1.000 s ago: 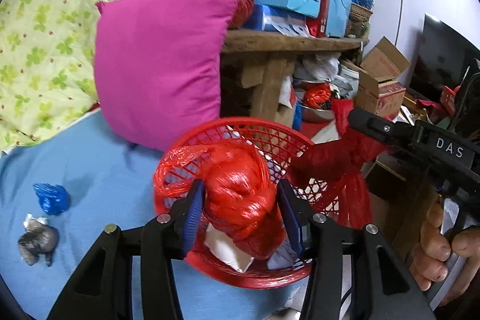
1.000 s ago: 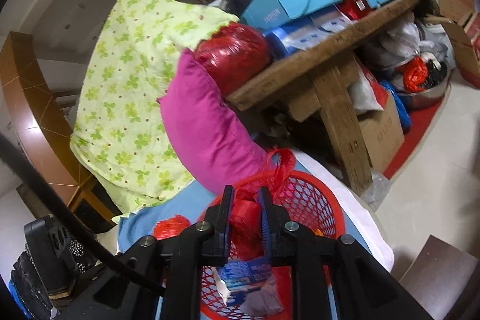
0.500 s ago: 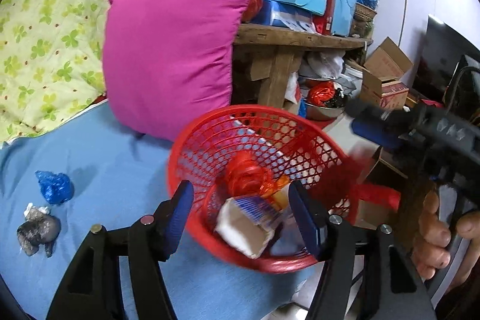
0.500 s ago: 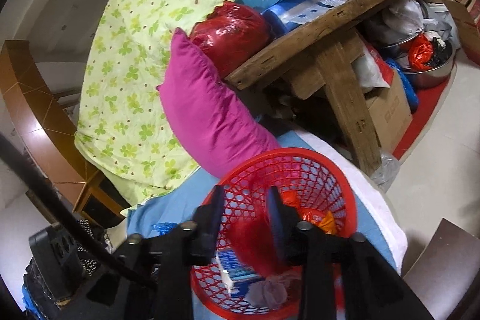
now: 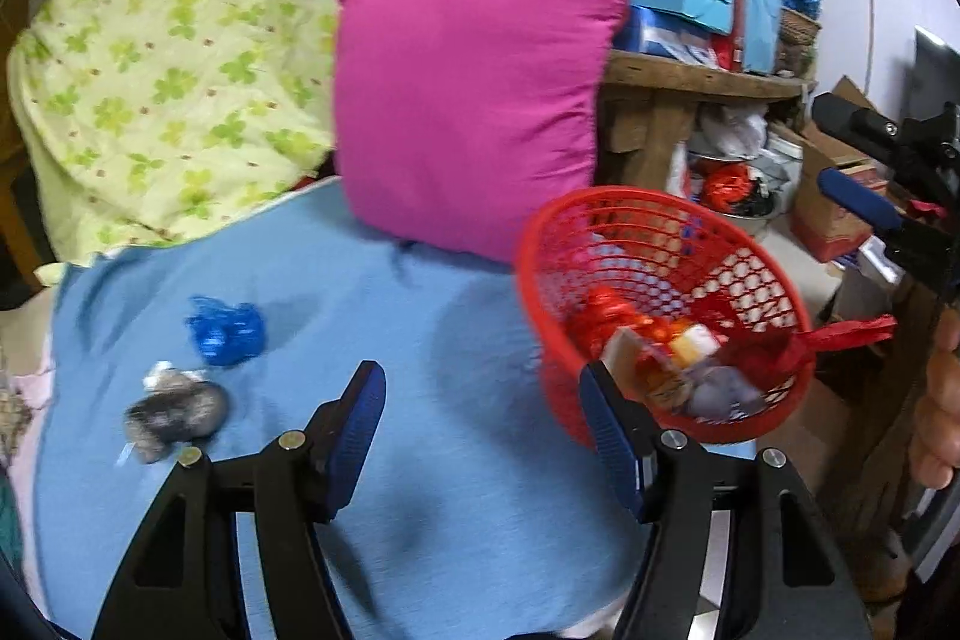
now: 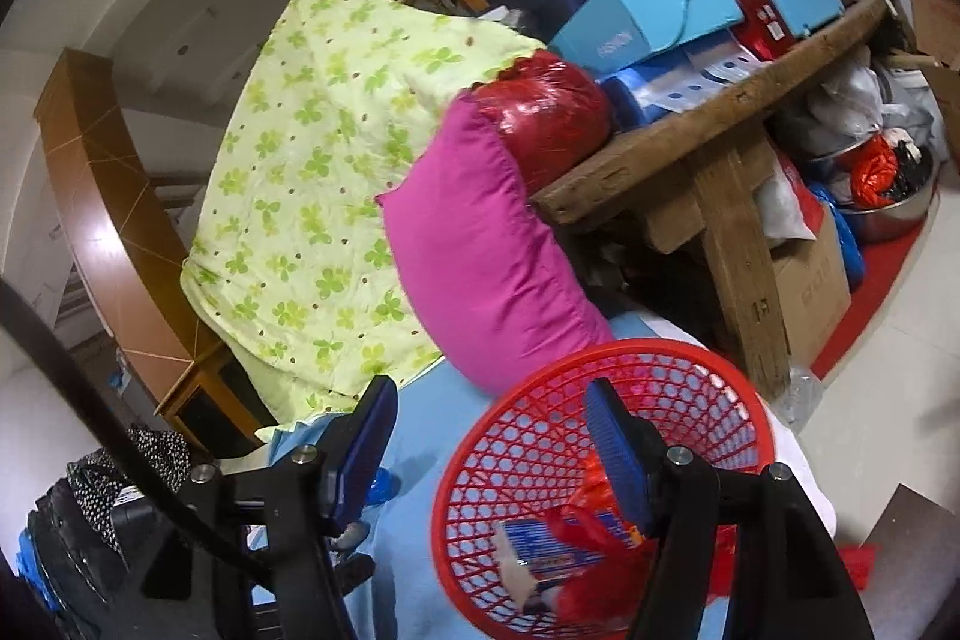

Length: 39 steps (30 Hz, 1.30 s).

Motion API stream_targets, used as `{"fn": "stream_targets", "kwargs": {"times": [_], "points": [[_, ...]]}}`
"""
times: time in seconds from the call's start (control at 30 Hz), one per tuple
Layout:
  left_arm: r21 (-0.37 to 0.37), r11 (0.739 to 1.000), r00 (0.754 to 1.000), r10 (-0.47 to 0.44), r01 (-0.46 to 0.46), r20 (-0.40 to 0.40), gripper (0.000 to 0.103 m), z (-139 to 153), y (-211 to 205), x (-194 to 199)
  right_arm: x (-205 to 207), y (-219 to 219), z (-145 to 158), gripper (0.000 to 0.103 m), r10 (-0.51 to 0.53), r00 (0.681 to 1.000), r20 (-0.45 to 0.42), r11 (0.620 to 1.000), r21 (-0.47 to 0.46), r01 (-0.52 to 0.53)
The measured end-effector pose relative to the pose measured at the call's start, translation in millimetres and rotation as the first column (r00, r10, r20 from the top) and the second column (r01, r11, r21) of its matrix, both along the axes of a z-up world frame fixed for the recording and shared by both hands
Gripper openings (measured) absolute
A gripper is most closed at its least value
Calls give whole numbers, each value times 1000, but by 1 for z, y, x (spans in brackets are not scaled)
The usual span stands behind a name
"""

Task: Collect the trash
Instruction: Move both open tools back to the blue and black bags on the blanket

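With several wrappers already in the red basket [image 5: 654,244] at the bed's [image 5: 420,328] edge, both the left gripper [image 5: 483,430] and right gripper [image 6: 489,436] are spread and empty, while a blue wad [image 5: 225,331] and a grey wad [image 5: 177,409] remain on the bed.

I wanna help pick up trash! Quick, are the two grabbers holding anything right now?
Left gripper: open, holding nothing.
Right gripper: open, holding nothing.

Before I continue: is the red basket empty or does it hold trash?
It holds trash: the red basket contains a red bag and wrappers.
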State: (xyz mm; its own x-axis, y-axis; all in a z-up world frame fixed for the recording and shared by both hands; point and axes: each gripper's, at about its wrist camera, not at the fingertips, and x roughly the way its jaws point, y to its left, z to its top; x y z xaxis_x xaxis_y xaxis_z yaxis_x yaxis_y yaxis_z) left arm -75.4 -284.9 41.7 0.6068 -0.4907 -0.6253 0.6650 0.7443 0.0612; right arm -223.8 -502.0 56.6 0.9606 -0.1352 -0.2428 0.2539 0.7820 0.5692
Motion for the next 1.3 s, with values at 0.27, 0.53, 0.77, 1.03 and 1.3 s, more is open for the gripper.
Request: {"fn": "stream_targets", "kwargs": {"times": [0.27, 0.53, 0.77, 1.03, 1.3], "points": [[-3, 995, 992, 98, -98, 76, 69, 17, 43, -1, 9, 35, 15, 69, 43, 999, 9, 998, -36, -43], [-6, 988, 980, 153, -153, 124, 71, 27, 76, -7, 13, 70, 32, 69, 85, 996, 18, 993, -85, -83], [-10, 979, 970, 202, -202, 133, 71, 33, 103, -10, 20, 101, 42, 69, 136, 991, 14, 983, -124, -133], [-32, 972, 963, 235, -233, 133, 71, 38, 128, -13, 24, 127, 48, 69, 172, 985, 12, 974, -150, -168], [-59, 965, 956, 263, -257, 132, 71, 41, 151, -15, 29, 149, 53, 69, 200, 980, 2, 965, -176, -197]]}}
